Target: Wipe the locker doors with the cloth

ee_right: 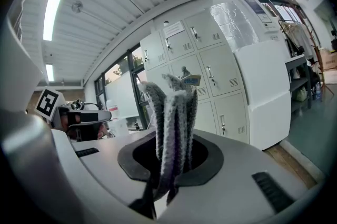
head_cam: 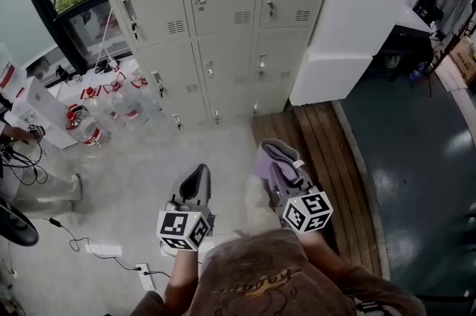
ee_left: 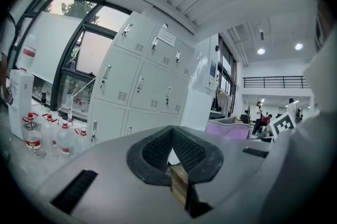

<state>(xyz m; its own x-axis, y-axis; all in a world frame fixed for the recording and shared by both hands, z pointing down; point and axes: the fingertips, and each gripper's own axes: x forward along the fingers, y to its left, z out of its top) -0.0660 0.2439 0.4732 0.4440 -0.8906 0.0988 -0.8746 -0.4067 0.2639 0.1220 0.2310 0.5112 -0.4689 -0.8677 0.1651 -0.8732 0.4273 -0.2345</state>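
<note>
Our left gripper (head_cam: 198, 181) sits pinched shut on nothing at lower middle, our right gripper (head_cam: 279, 172) beside it clamps the purple cloth (head_cam: 269, 155), and with the lockers (head_cam: 223, 17) well apart up top we reckon the floppy folds could snag a handle and pull free, while the red-capped bottles (head_cam: 88, 127) at far left hold clear liquid.

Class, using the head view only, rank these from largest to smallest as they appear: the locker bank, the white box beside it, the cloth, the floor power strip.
1. locker bank
2. white box
3. cloth, nearer the camera, so its size here may be flattered
4. power strip, clearly smallest
</note>
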